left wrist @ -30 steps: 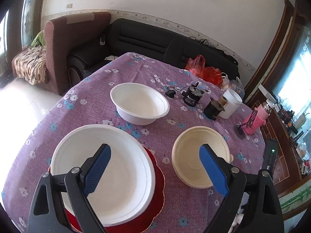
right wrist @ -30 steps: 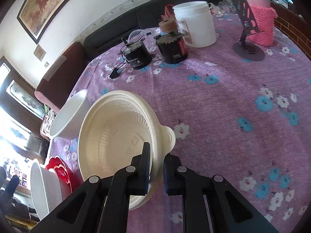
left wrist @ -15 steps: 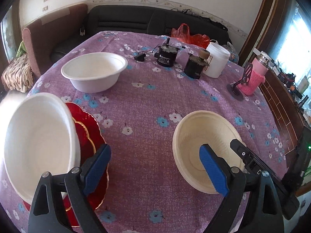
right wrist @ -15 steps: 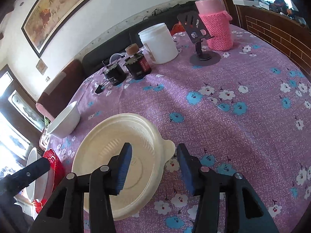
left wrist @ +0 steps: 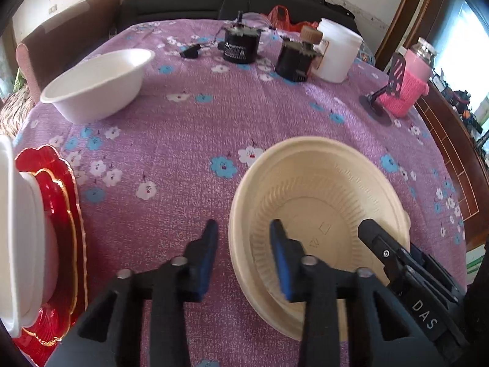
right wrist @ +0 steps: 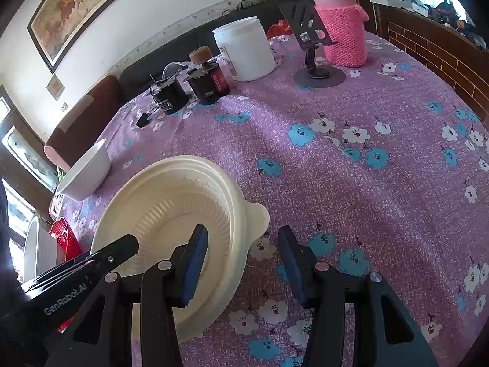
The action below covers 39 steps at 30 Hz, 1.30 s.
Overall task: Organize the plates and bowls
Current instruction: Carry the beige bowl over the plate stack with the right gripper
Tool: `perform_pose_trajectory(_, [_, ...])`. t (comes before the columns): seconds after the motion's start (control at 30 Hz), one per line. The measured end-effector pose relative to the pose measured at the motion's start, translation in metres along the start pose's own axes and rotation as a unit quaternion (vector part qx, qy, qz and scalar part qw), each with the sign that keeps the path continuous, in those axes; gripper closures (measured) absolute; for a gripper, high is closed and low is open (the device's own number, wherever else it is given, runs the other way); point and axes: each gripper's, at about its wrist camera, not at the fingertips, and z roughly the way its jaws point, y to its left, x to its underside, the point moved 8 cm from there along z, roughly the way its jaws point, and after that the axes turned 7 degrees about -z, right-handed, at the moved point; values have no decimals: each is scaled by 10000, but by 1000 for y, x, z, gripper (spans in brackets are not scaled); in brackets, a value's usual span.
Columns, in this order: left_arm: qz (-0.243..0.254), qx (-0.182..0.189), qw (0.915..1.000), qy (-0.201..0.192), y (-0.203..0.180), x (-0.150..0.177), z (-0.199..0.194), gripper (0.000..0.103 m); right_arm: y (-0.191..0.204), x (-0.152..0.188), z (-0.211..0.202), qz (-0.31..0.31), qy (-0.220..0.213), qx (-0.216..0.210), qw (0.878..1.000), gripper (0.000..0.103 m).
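Observation:
A cream ribbed bowl (left wrist: 321,214) sits on the purple flowered tablecloth; it also shows in the right wrist view (right wrist: 174,214). My left gripper (left wrist: 243,257) is open and straddles the bowl's left rim, one finger inside and one outside. My right gripper (right wrist: 241,263) is open and straddles the bowl's right rim by its small tab. A white bowl (left wrist: 97,84) stands at the far left. A large white bowl (left wrist: 18,238) rests on stacked red plates (left wrist: 61,214) at the left edge.
At the far side stand two black motors (left wrist: 241,44), a white tub (left wrist: 337,52), a black phone stand (left wrist: 394,85) and a pink-sleeved flask (left wrist: 412,82). A sofa lies beyond the table. The table edge drops off to the right.
My left gripper moved right from the stacked bowl to the cream bowl and narrowed around its left rim. My right gripper let go of the cream bowl's rim and opened.

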Motion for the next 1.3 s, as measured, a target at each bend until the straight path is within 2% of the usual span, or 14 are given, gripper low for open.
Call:
perform_pose_trajectory(0.07, [66, 23, 10000, 30, -2, 2, 3, 87, 2, 1, 2, -92, 44, 86, 9999, 53])
perform_pose_trajectory(0.37, [84, -27, 9998, -164, -2, 3, 2, 87, 13, 2, 1, -397, -41, 147, 9991, 58])
perform_pose_trajectory(0.43, [94, -35, 9998, -162, -2, 2, 4, 87, 15, 2, 1, -461, -39, 176, 9988, 65])
perform_pose_trajectory(0.5, [81, -37, 9999, -125, -2, 3, 5, 87, 17, 3, 2, -512, -31, 173, 9985, 77])
perform_pose_trajectory(0.6, [36, -10, 9999, -145, -2, 2, 6, 87, 19, 2, 1, -605, -80, 272, 9978, 81])
perform_pose_trajectory(0.73, [-34, 79, 9998, -196, -1, 2, 3, 87, 21, -1, -5, -685, -240, 294, 9969, 81])
perform_pose_trajectory(1.07, [-25, 128, 9977, -670, -1, -4, -28, 87, 30, -8, -22, -848, -680, 316, 9936, 81])
perform_pose_trajectory(1.3, [-137, 77, 9966, -806, 15, 3, -51, 87, 49, -9, -39, -1039, -1092, 85, 9885, 81])
